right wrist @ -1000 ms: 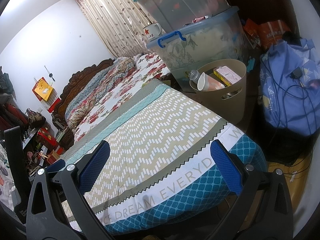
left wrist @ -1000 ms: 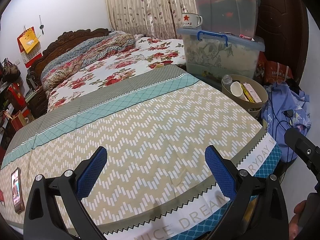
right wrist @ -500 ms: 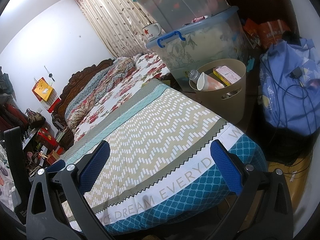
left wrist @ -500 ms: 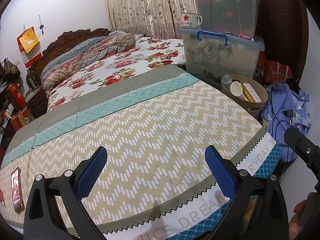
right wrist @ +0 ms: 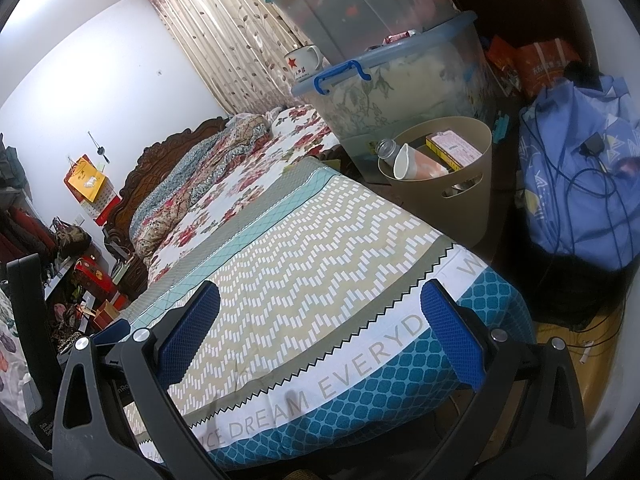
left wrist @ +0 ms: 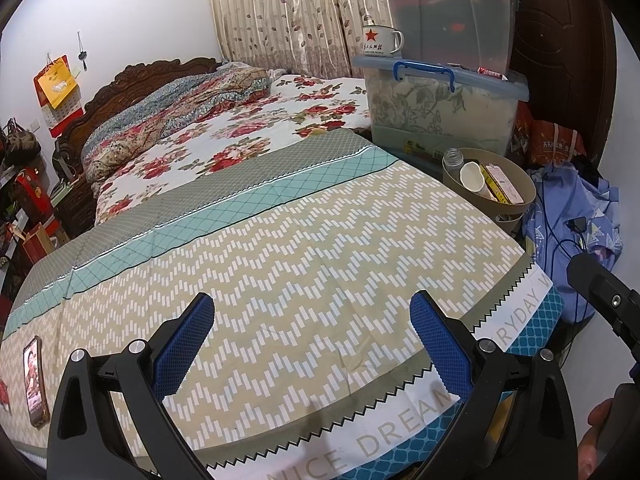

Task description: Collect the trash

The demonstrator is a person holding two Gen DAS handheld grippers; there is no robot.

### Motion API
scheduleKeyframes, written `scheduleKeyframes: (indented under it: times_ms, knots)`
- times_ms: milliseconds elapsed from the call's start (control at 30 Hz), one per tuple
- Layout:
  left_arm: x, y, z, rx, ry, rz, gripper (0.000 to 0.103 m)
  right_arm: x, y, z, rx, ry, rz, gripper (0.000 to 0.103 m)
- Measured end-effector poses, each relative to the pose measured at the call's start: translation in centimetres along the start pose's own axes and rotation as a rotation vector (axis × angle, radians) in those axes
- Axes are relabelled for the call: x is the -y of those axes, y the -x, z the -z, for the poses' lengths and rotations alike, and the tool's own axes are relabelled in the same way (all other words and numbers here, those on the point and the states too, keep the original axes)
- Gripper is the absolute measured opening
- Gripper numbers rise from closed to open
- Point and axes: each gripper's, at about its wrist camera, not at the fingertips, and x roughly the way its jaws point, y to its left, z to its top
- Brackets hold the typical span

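A beige trash bin [left wrist: 520, 200] stands on the floor beside the bed's right side; it also shows in the right wrist view [right wrist: 468, 184]. It holds a paper cup [right wrist: 416, 164], a small glass jar [right wrist: 386, 148] and a flat box [right wrist: 454, 150]. My left gripper [left wrist: 312, 340] is open and empty above the foot of the bed [left wrist: 300, 248]. My right gripper [right wrist: 320, 328] is open and empty over the bed's foot corner [right wrist: 320, 280]. No loose trash shows on the bed.
A phone [left wrist: 34, 376] lies on the bed's near left edge. Two stacked plastic storage boxes [left wrist: 440, 104] with a star mug [left wrist: 378, 42] stand behind the bin. A blue cloth bundle with cables [right wrist: 580, 184] lies right of the bin.
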Motion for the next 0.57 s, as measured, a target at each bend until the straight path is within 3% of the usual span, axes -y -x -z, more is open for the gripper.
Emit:
scheduleKeyframes:
  times_ms: [567]
  knots:
    - [-0.15,0.51,0.25,0.020,-0.012,0.007,0.094,0.00,-0.02,-0.09,-0.001,0.001,0.000,0.099]
